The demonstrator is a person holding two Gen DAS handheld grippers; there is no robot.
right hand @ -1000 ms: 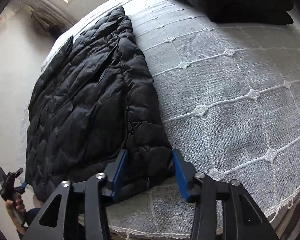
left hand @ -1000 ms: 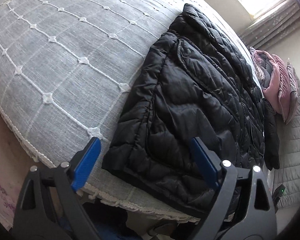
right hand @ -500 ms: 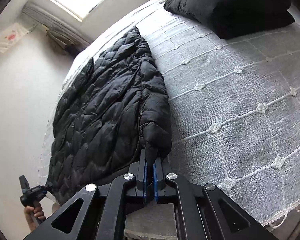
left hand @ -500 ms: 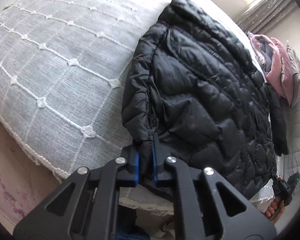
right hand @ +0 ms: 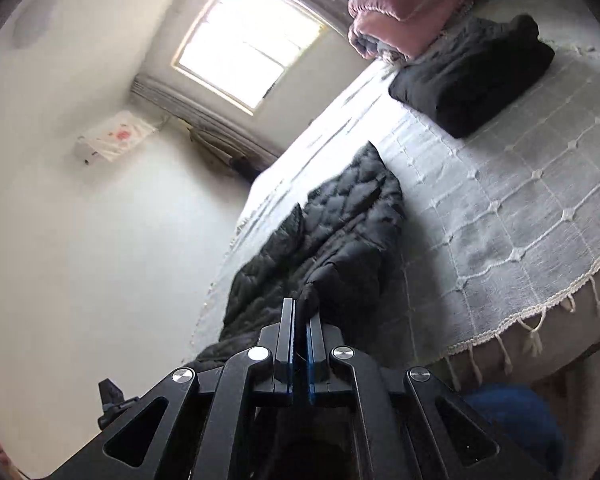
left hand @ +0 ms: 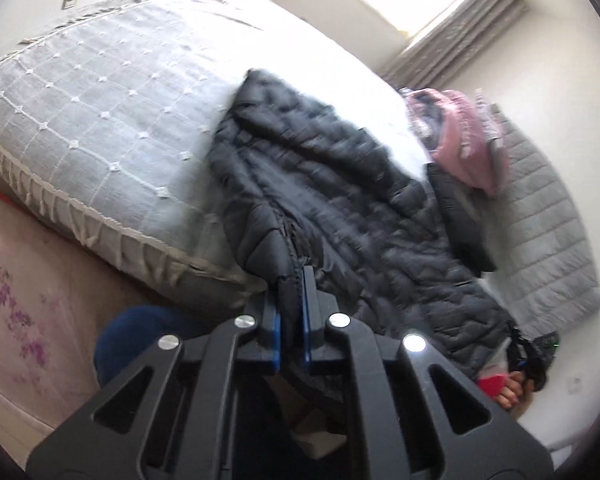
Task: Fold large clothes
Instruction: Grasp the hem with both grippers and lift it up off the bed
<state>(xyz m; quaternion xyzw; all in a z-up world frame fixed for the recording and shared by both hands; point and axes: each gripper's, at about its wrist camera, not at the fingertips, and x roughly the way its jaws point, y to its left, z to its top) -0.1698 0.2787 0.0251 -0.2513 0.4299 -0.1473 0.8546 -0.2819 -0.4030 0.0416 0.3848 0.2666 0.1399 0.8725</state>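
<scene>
A black quilted puffer jacket (left hand: 340,200) lies across the grey bedspread (left hand: 100,120) and hangs over the bed's near edge. My left gripper (left hand: 291,280) is shut on one corner of the jacket's hem and holds it off the bed. My right gripper (right hand: 300,312) is shut on the other hem corner of the jacket (right hand: 332,240), also lifted clear of the bed (right hand: 520,220). The right gripper also shows at the lower right of the left wrist view (left hand: 528,360), with the hand that holds it.
A folded black garment (right hand: 472,76) lies on the far part of the bed. A pink bundle of bedding (left hand: 464,140) sits beyond it by the window (right hand: 244,44). A grey quilted pad (left hand: 548,240) lies beside the bed. A flowered rug (left hand: 16,300) covers the floor.
Both grippers shut on the hem corners, then pulled back and up from the bed. The jacket's lower part is lifted and drawn over the bed's edge.
</scene>
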